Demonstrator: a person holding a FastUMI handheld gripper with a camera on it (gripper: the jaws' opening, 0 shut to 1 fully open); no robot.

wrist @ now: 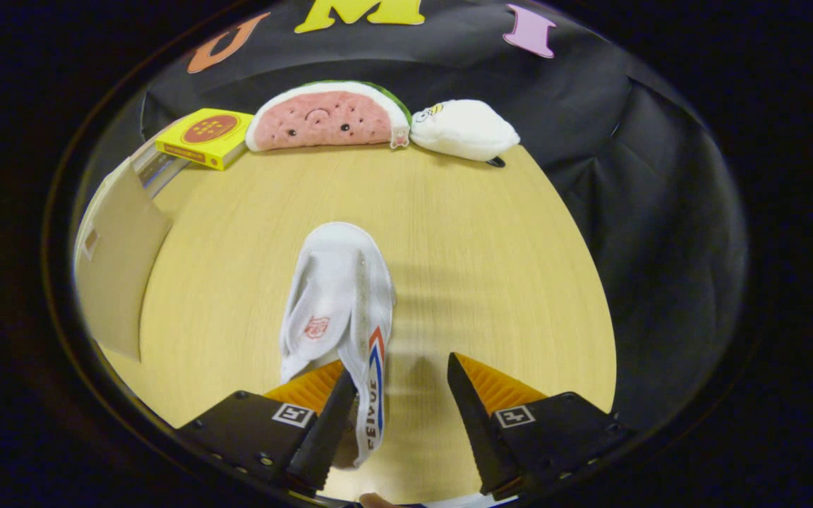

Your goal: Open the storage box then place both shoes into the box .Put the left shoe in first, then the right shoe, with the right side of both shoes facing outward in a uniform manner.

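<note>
Gripper (401, 384) fingers apart, white shoe (339, 310) heel against the left finger, wooden table (491, 247) beyond.

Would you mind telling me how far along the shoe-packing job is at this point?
Done: nothing I can confirm; a cardboard flap stands left of the table, but I cannot tell whether it belongs to the opened box. In hand: the claw is open around the heel of a white shoe lying on its side; the left finger touches it, the right stands apart. Left: gripping and boxing this shoe; which shoe it is I cannot tell.
</note>
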